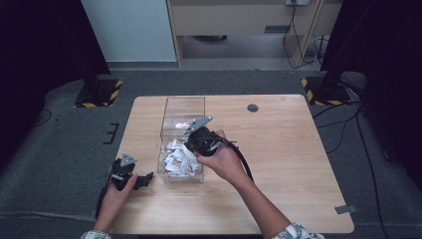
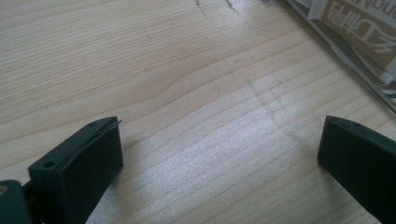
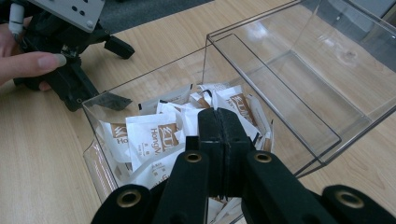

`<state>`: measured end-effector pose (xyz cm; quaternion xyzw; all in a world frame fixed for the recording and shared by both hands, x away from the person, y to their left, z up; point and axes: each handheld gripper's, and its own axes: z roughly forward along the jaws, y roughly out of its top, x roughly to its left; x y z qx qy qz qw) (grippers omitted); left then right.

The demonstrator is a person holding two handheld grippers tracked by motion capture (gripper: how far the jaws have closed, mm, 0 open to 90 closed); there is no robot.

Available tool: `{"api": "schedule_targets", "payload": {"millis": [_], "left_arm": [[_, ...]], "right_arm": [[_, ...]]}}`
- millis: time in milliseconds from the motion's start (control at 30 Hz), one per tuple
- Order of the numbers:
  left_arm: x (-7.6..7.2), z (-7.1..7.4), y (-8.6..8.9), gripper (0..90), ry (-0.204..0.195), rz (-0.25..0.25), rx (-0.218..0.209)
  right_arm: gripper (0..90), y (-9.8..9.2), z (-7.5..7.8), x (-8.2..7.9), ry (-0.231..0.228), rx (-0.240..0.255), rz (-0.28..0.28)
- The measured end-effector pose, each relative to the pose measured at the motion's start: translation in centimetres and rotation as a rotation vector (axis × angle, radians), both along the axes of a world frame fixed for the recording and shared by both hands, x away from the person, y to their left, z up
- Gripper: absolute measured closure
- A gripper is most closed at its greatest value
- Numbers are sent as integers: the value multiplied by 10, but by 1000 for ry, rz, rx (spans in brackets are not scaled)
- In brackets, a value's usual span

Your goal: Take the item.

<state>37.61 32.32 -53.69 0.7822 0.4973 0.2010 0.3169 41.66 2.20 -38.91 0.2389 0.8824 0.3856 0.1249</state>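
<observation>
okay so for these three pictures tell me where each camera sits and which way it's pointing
High view: above the person's side, looking forward and down on the table; both forearms, left gripper, right gripper.
Left gripper view: on the left gripper, looking down at bare wood between its open jaws.
Right gripper view: on the right gripper, jaws together, over the sachets.
Shared: the clear box appears in all three.

The right gripper [image 3: 219, 123] is held with jaws closed together; the left gripper [image 2: 219, 154] is held with jaws spread wide.
</observation>
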Motion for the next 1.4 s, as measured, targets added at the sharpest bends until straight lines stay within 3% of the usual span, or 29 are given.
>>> {"api": "schedule_targets", "payload": {"millis": [733, 1400], "left_arm": [[0, 0, 0, 0, 0, 0, 0], [0, 0, 0, 0, 0, 0, 0]], "right_arm": [[896, -7, 16, -1, -27, 35, -9], [896, -24, 33, -1, -50, 53, -34]]}}
